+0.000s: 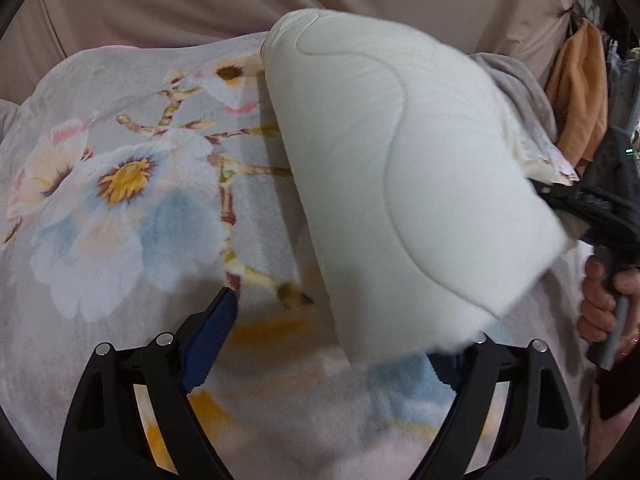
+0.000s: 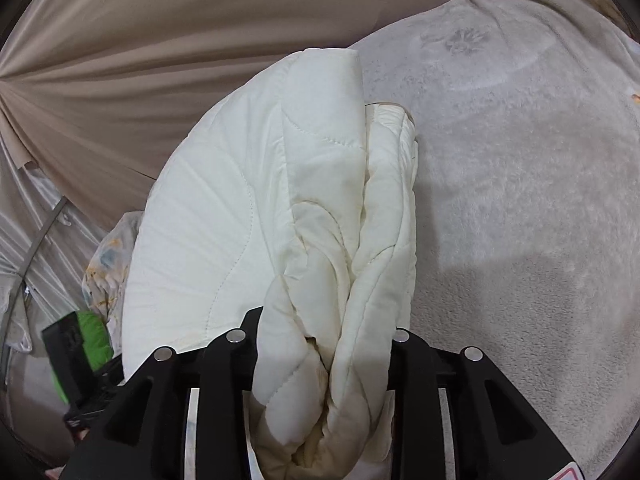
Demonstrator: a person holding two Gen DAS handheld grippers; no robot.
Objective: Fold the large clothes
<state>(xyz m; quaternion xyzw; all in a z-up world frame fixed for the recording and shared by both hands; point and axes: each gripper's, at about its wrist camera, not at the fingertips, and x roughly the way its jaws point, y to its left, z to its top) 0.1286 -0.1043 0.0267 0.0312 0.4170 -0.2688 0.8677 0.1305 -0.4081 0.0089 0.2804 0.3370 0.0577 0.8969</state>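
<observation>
White quilt (image 2: 256,208) is being gripped at its bunched edge by the right gripper (image 2: 320,360), above the floral blanket (image 1: 120,184); the left gripper (image 1: 340,320) is being held open beneath it.

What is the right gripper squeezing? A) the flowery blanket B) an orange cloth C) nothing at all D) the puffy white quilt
D: in the right wrist view the right gripper has bunched folds of the white quilt pinched between its fingers, above the grey blanket.
</observation>
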